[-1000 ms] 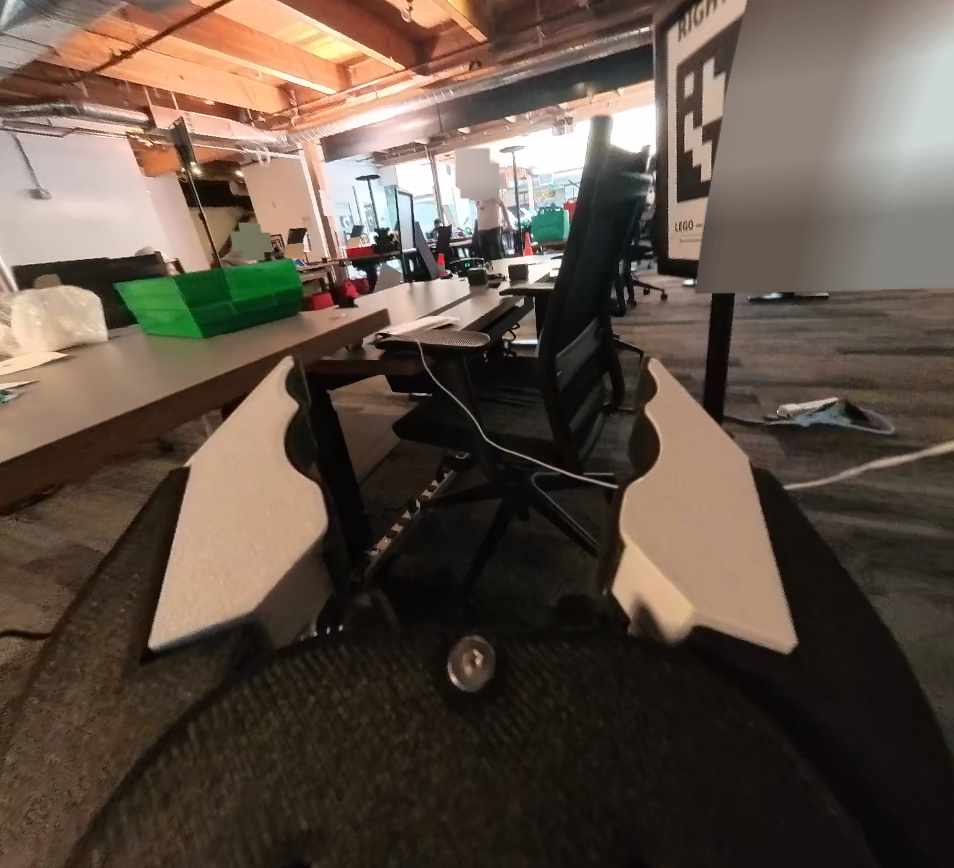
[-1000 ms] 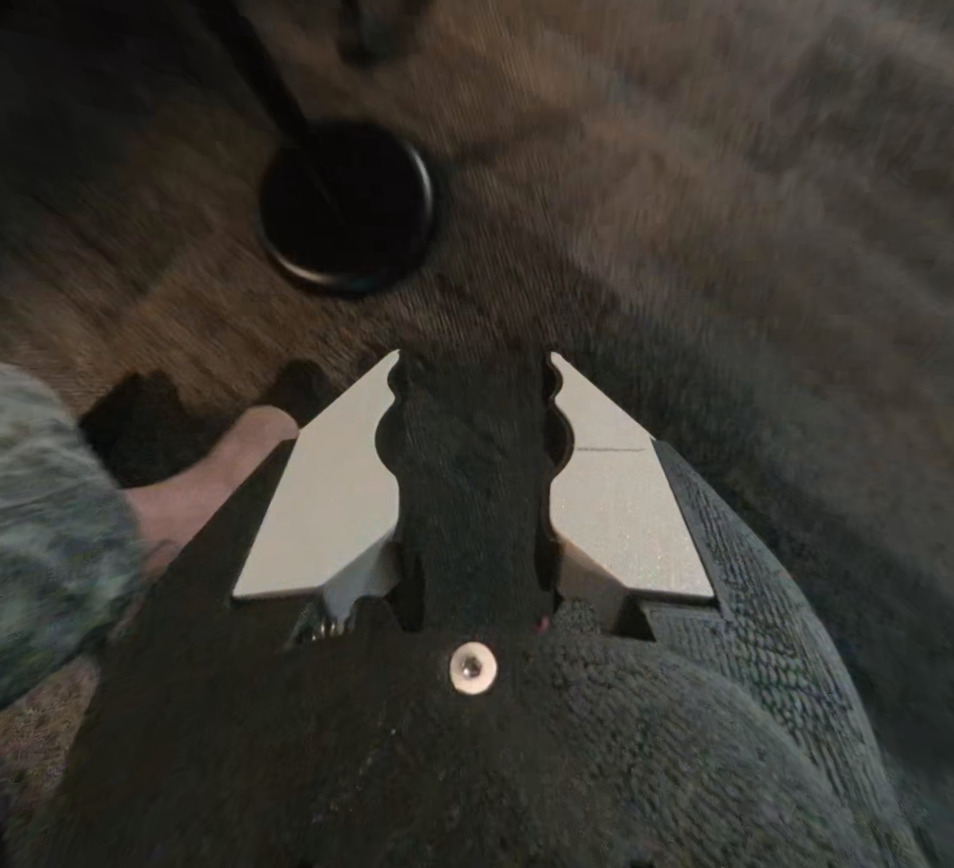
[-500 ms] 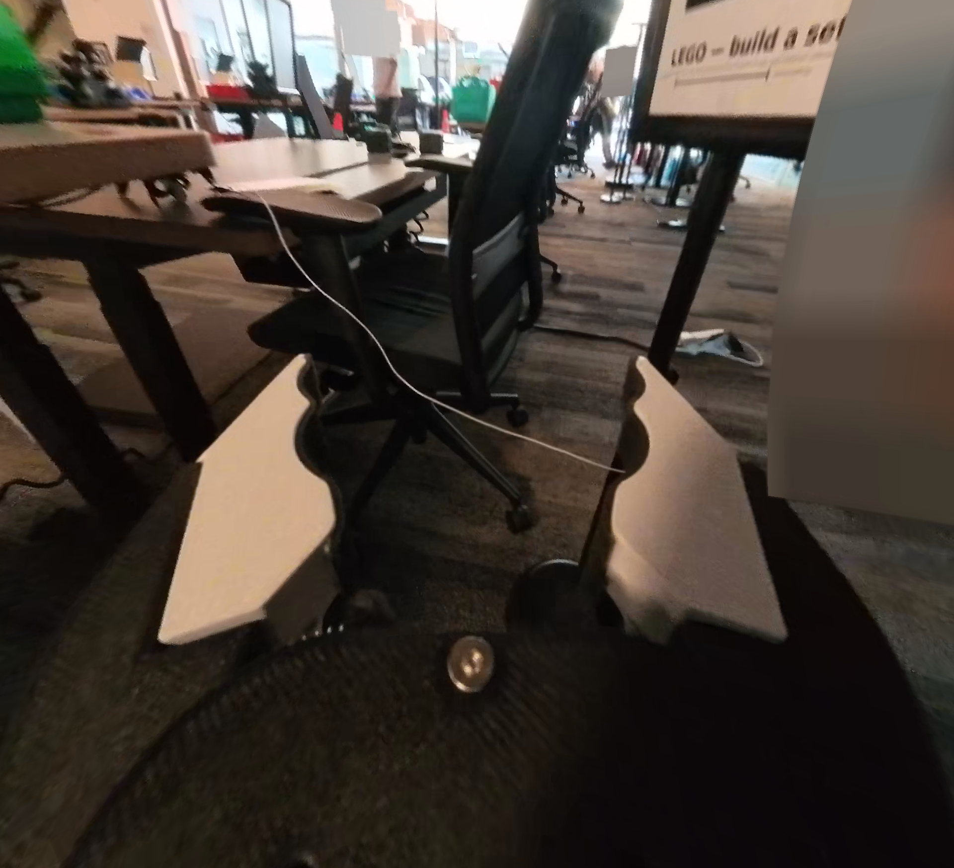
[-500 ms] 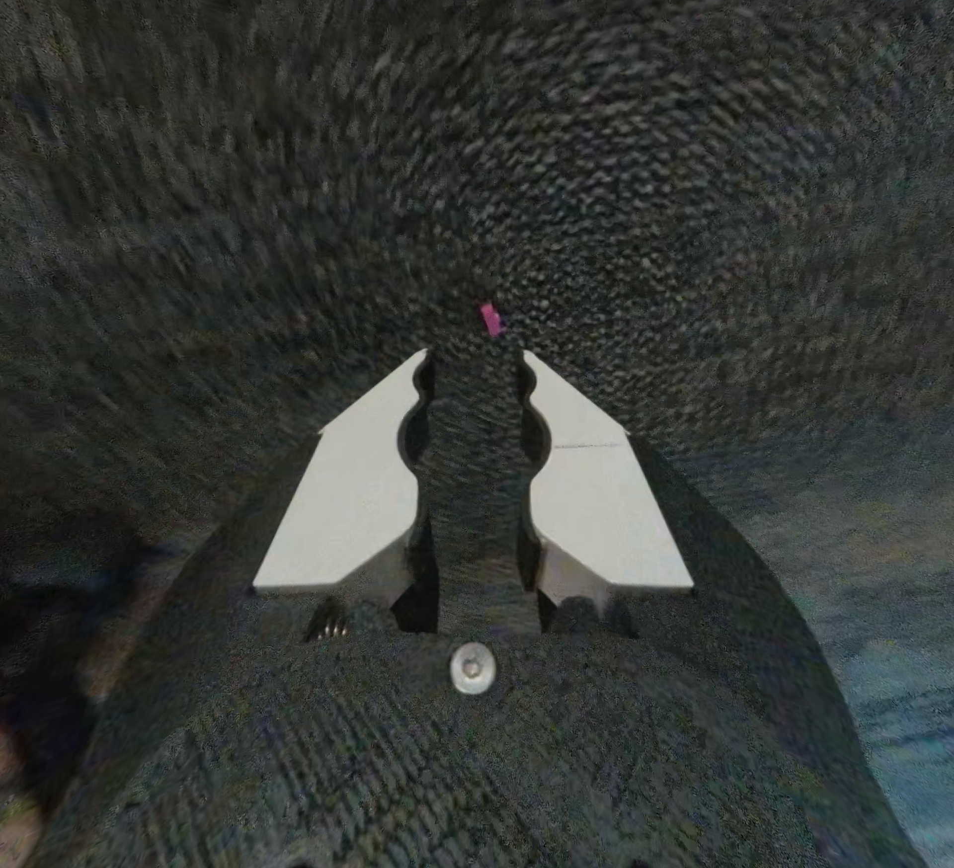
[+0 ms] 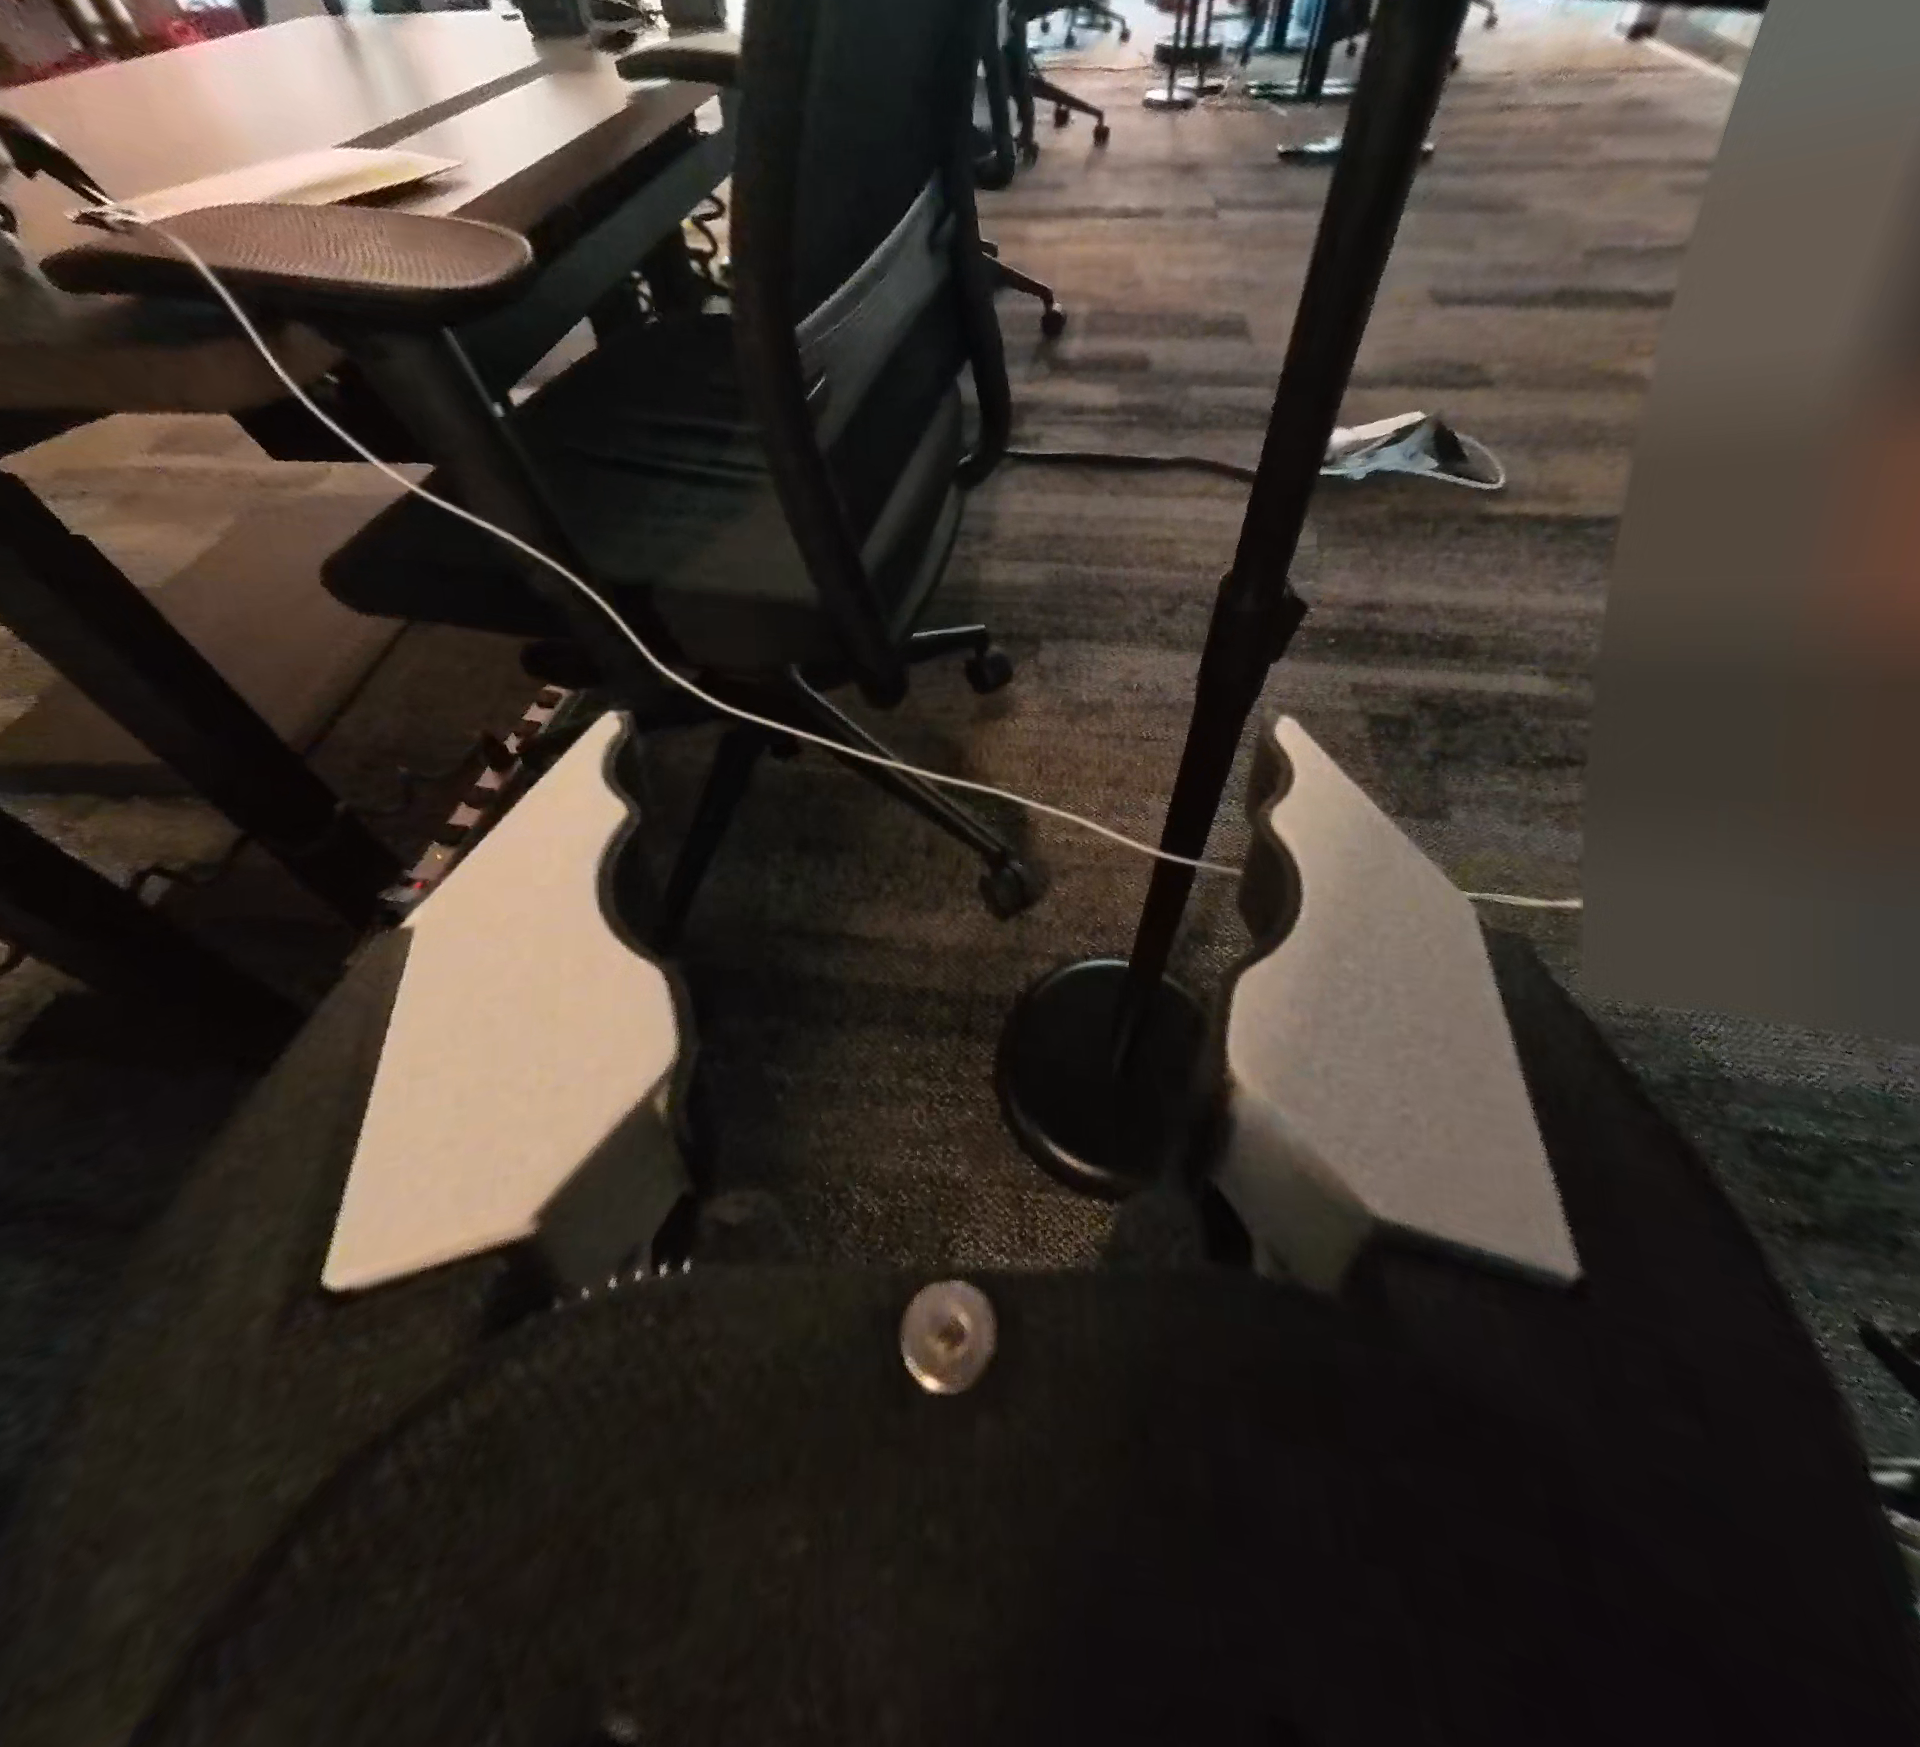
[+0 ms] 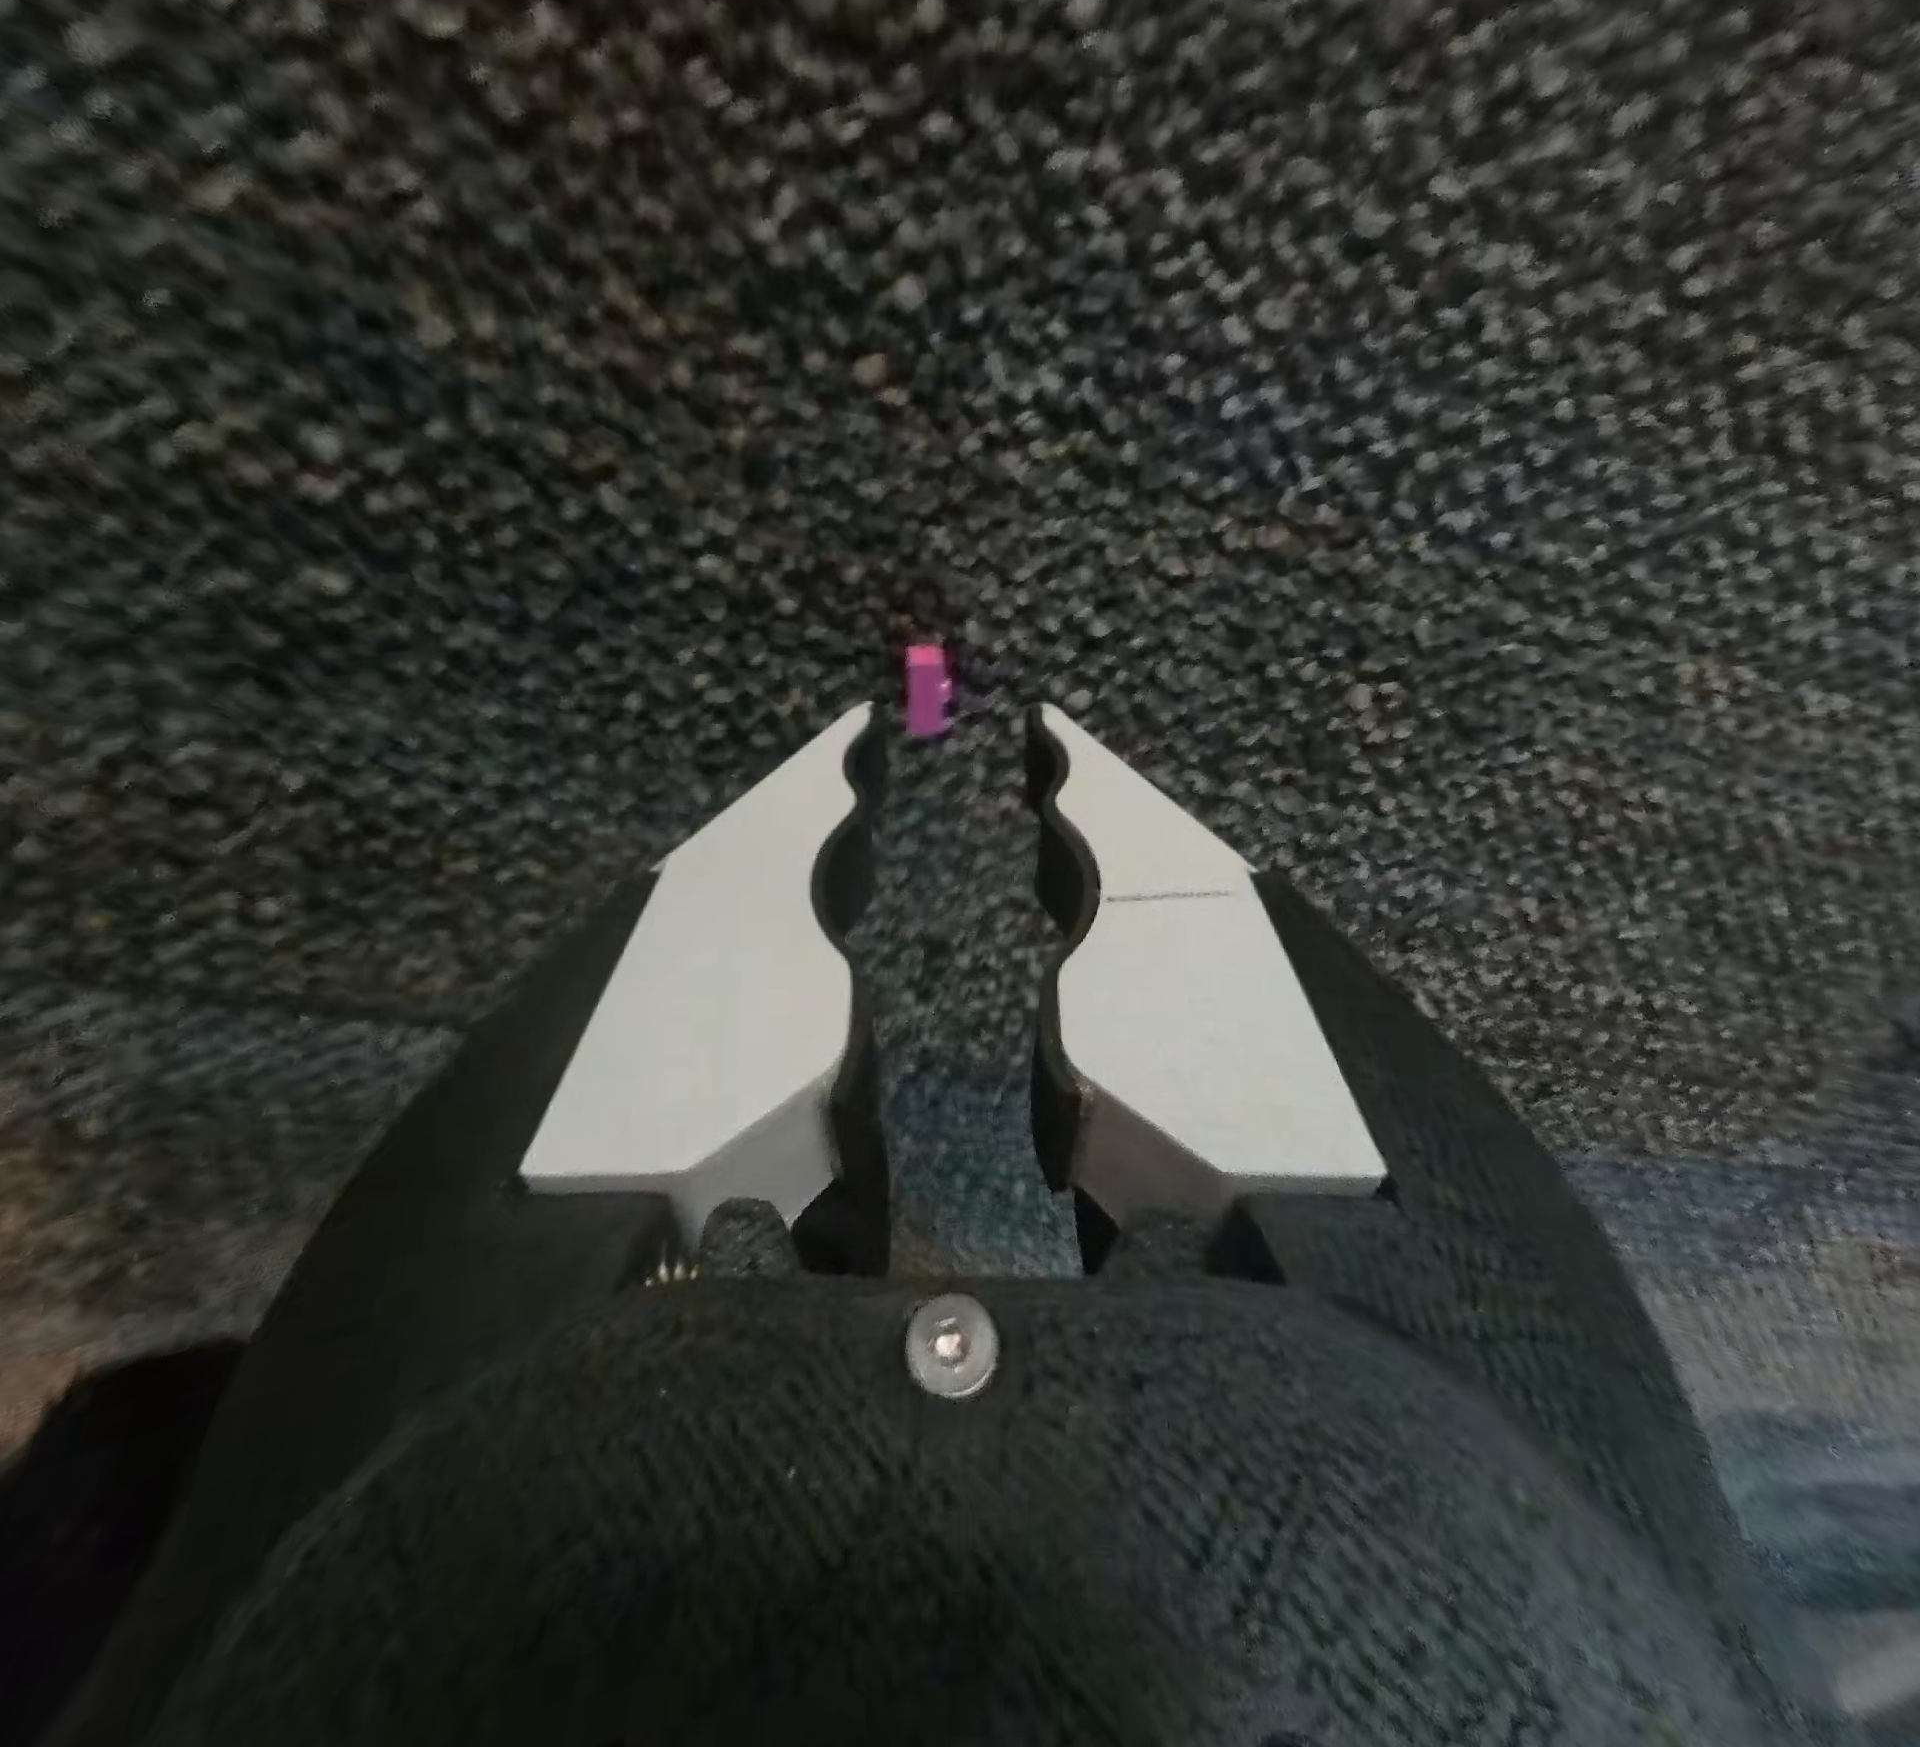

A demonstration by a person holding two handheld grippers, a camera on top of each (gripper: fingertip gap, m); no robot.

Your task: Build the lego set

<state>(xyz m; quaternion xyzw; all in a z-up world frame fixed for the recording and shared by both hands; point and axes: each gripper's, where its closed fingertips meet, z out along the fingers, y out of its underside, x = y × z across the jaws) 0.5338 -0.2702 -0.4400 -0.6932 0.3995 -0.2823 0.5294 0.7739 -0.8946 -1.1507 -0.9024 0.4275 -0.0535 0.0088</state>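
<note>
bare carpet [image 6: 1039,243] around magenta brick [image 6: 925,705], stand pole [image 5: 1247,554], chair [image 5: 831,347] ahead

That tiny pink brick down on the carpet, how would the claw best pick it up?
Probably across its two long flat sides, coming straight down from above. The pink brick lies on the carpet just past the tips of the right claw, nearer the left tip, so nudging left to centre it seems wise before closing.

The right gripper [image 6: 951,710], fingers parted, points at a small purple piece [image 6: 925,689] on dark carpet [image 6: 1039,243].
</note>
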